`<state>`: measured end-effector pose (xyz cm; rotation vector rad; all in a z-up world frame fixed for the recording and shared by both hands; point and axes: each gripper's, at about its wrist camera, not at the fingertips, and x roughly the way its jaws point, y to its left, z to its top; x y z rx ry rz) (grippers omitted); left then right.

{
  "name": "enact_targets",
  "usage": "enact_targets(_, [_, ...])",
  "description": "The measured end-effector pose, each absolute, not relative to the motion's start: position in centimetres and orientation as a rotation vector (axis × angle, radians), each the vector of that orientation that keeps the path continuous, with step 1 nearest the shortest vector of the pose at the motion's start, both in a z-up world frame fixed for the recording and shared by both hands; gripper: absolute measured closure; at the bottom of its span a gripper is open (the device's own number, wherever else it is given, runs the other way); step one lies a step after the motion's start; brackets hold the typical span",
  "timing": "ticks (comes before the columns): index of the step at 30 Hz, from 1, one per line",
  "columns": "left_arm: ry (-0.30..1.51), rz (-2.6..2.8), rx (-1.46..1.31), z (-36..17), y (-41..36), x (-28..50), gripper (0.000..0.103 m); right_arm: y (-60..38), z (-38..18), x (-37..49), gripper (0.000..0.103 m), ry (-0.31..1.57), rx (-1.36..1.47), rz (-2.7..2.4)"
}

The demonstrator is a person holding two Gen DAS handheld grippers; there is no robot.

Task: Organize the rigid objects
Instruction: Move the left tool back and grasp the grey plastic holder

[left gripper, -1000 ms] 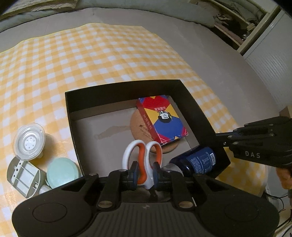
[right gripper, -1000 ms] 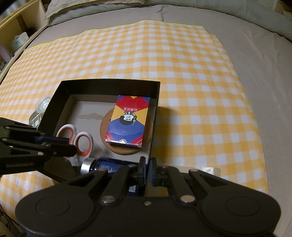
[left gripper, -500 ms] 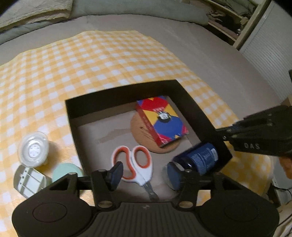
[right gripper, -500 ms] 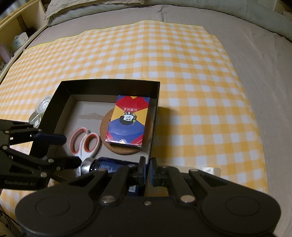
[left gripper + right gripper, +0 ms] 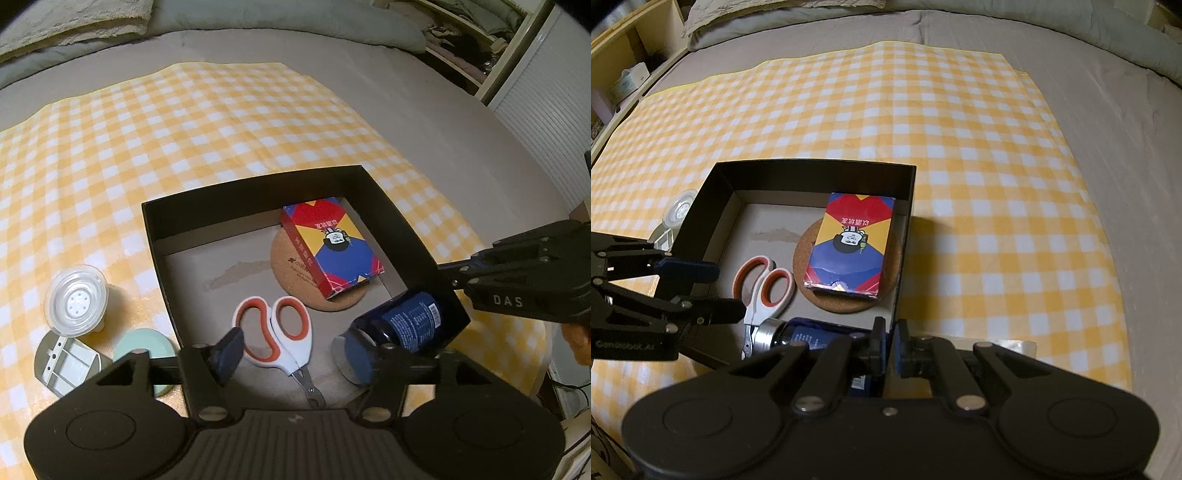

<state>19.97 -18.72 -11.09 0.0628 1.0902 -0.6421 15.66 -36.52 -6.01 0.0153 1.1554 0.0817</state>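
On the checked cloth [image 5: 221,122], a clear lid [image 5: 76,300], grey tray [image 5: 62,363] and green lid [image 5: 144,345] are lying left of the box [image 5: 384,214]. The left gripper [image 5: 291,356] is hovering with fingers apart above the scissors [image 5: 277,332], which are lying inside the box. Farther right, cards [image 5: 332,245] are resting on a coaster [image 5: 295,273]; a bottle [image 5: 402,323] is lying near. The right gripper [image 5: 891,345] is clamping the box's near-right wall.

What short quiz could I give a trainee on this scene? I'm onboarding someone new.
1. True or false: the scissors lie inside the black box.
2. The card box rests on: A) the cork coaster; B) the scissors; C) the checked cloth.
3. Which gripper has its fingers spread apart?

Key: 1 true; 2 A; 3 the left gripper.
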Motion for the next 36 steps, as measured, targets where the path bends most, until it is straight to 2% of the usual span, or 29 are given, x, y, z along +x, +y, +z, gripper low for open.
enact_targets(4, [1.08,-0.641,0.075,-10.7,-18.7,19.5,0.03,-36.5,-6.0,15.7,0.098,1.156,0.011,0.083])
enact_targets(6, [1.078,-0.645,0.074,-10.5,-18.7,19.3,0.024,-36.4,-6.0,15.7,0.098,1.156,0.006,0.083])
enact_targets(7, [1.075,-0.648,0.073,-10.4,-18.6,19.2,0.017,-36.4,-6.0,15.7,0.098,1.156,0.004,0.082])
enact_targets(14, [1.042,-0.65,0.093,-9.2,-18.5,18.2,0.004,-36.3,-5.9,15.8,0.098,1.157,-0.015,0.077])
enact_targets(19, [1.004,-0.649,0.097,-8.1,-17.9,17.5,0.0,-36.3,-5.9,15.8,0.098,1.155,-0.017,0.081])
enact_targets(36, [0.932,-0.503,0.075,-6.6,-12.1,18.5,0.0,-36.3,-5.8,15.8,0.098,1.145,-0.022,0.083])
